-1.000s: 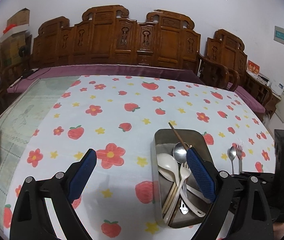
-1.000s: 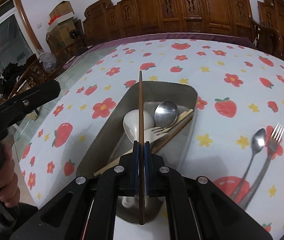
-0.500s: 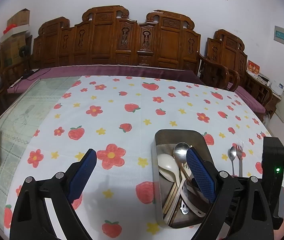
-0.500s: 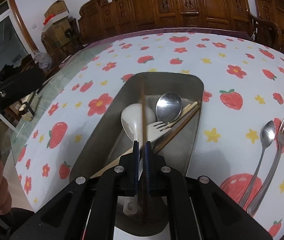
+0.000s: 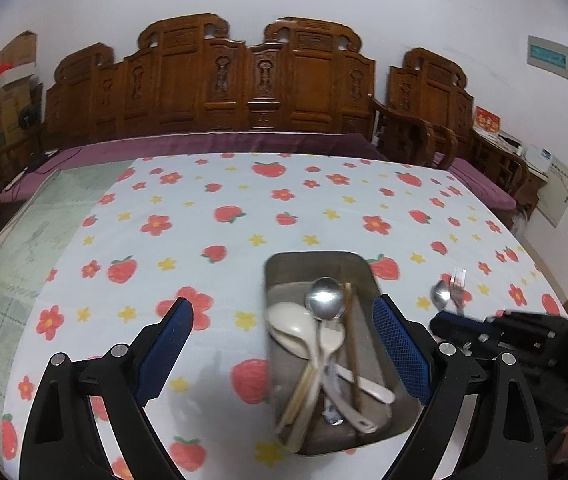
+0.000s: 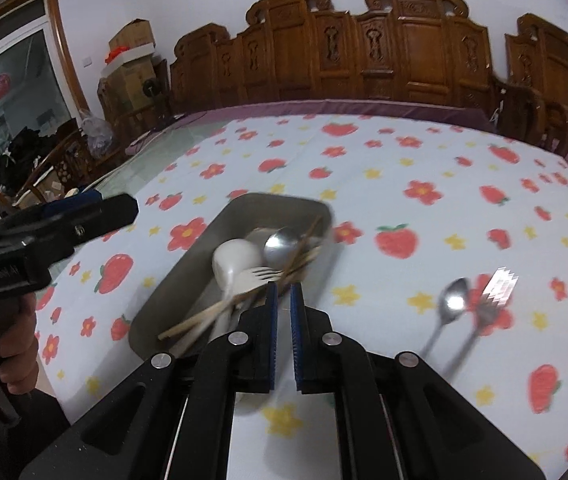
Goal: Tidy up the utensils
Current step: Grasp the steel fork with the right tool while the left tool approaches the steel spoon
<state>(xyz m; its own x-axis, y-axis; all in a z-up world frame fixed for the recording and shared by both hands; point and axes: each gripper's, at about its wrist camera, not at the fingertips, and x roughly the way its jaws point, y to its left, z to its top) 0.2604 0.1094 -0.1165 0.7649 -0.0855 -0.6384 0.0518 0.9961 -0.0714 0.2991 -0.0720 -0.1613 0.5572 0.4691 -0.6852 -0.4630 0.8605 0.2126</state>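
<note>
The right claw (image 6: 282, 312) is nearly closed and empty at the near end of the metal tray (image 6: 188, 276); the left claw (image 5: 280, 344) gapes wide. Spoons, a fork and chopsticks (image 5: 350, 344) lie piled in the tray. Farther right on the surface (image 6: 384, 160), a metal spoon (image 6: 450, 304) and fork (image 6: 492, 292) lie side by side.

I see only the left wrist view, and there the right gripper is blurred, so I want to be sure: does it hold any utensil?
Observer: No. The right gripper is almost closed, with nothing between its pads.
Operator: Can you see the left gripper from the right wrist view?
Observer: Yes. The left gripper shows at the left edge, and a hand is wrapped around its handle.
</note>
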